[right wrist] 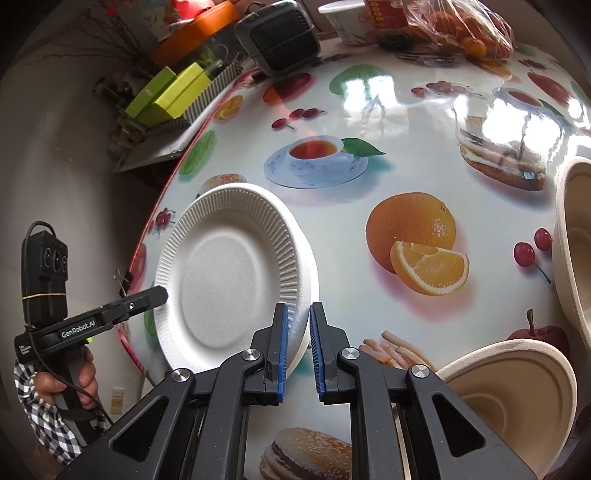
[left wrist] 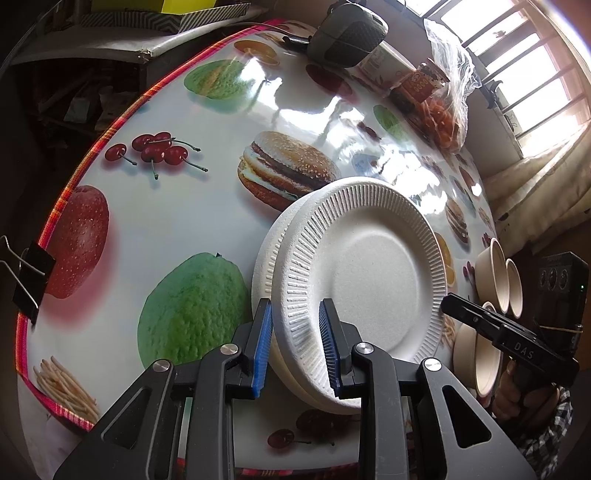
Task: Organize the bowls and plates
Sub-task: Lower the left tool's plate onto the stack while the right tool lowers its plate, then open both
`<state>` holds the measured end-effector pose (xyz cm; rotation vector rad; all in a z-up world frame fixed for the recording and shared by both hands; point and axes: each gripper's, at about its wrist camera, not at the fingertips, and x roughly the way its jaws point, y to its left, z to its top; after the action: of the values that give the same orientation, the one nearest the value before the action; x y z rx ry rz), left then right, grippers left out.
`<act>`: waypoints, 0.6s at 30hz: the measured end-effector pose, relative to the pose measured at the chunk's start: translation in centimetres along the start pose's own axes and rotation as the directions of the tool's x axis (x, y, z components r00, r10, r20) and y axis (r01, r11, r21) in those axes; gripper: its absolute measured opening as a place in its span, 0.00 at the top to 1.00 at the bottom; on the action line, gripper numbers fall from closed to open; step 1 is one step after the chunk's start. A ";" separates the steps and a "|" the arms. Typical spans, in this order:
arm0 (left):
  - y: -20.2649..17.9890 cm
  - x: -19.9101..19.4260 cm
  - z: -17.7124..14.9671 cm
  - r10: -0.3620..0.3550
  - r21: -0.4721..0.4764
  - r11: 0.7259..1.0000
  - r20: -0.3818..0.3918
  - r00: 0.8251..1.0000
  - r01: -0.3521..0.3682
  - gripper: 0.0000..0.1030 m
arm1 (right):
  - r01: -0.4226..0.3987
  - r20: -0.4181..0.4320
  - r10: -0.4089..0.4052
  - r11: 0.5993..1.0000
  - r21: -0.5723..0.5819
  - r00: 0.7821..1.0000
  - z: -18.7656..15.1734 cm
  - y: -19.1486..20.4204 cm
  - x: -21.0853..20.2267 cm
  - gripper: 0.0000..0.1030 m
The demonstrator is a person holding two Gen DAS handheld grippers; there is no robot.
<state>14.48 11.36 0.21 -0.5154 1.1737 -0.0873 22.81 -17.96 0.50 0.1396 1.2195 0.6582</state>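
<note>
2 white ribbed foam plates (left wrist: pixel 354 273) stacked | left tool (left wrist: pixel 295 343) grips rims | right tool (right wrist: pixel 298 347) closed, empty

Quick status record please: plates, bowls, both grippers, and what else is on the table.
plates: white plate stack, two or more, near table edge
left gripper: closed on near rim of plate stack
right gripper: shut on opposite rim of the stack
bowls: beige bowls, empty, apart from the plates, on the right gripper's side
table: glossy food-print cloth
far end: black device, bag of oranges
</note>
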 end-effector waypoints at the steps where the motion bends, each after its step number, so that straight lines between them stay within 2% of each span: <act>1: 0.0 0.0 0.0 0.001 0.000 1.000 0.000 1.000 -0.001 0.74 | 0.000 0.000 0.000 1.000 0.002 1.000 0.0 0.0 0.0 0.88; 16: -0.3 0.0 0.0 0.011 0.013 1.000 0.001 1.000 -0.011 0.66 | 0.011 0.001 -0.011 1.000 -0.002 1.000 0.1 0.2 0.0 0.88; 18: -0.4 -0.1 0.0 0.021 0.014 1.000 0.002 1.000 -0.021 0.61 | 0.015 0.003 -0.015 1.000 -0.004 1.000 0.1 0.2 -0.1 0.88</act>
<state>14.53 11.05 0.42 -0.4908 1.1753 -0.0770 22.77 -17.83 0.68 0.1285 1.2152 0.6473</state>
